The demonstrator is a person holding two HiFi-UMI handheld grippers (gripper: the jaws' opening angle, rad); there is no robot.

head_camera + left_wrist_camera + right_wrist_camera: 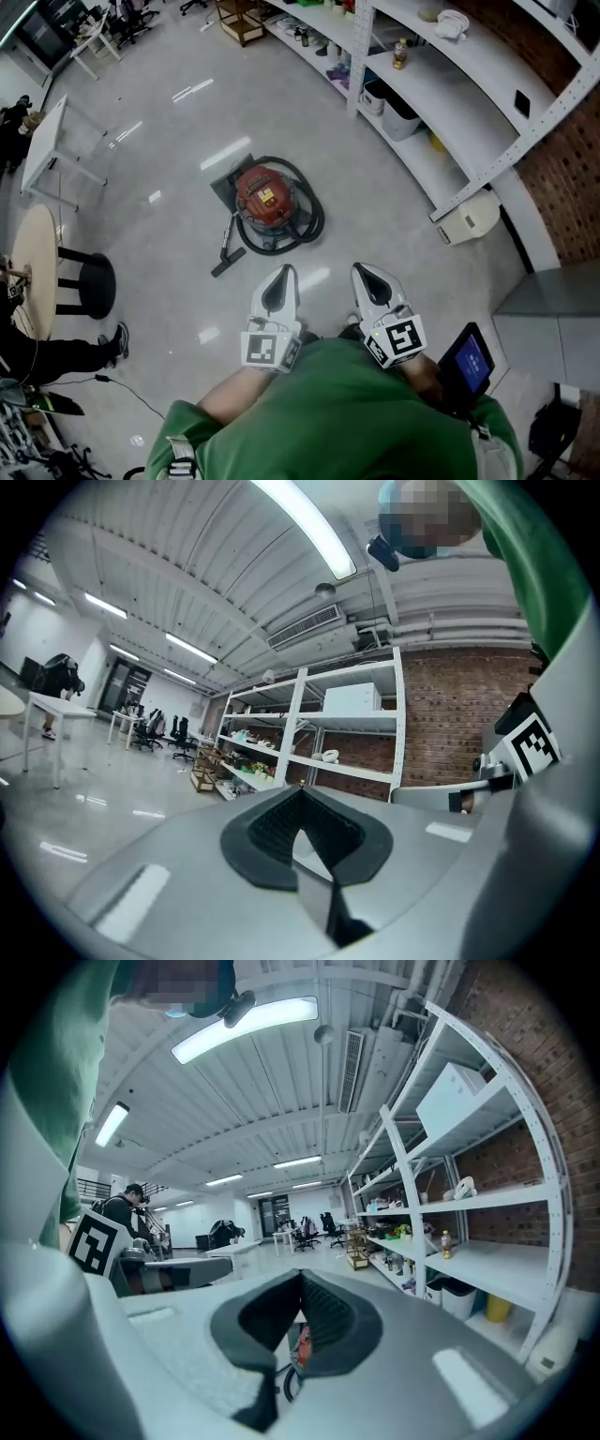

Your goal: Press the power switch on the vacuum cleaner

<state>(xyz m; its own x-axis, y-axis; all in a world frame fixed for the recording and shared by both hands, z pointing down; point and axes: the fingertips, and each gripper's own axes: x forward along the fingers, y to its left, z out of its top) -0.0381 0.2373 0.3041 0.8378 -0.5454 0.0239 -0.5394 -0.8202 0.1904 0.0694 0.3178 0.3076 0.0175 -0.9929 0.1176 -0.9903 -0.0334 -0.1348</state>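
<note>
The red vacuum cleaner point(265, 195) stands on the floor on a grey mat, with its black hose point(311, 223) coiled around it and the nozzle point(225, 257) lying at the left front. Both grippers are held close to the person's green-clad chest, well short of the vacuum and above the floor. My left gripper point(285, 273) point(302, 790) is shut with nothing in it. My right gripper point(362, 271) point(302, 1275) is shut too, and a sliver of the red vacuum cleaner point(302, 1342) shows in the slit below its tips.
Long white shelves point(441, 103) run along the brick wall at right, with a white box point(473, 217) on the floor below. A grey cabinet point(551, 314) stands at far right. A black stool point(89, 284), a round wooden table point(36, 262) and a white table point(49, 141) stand at left.
</note>
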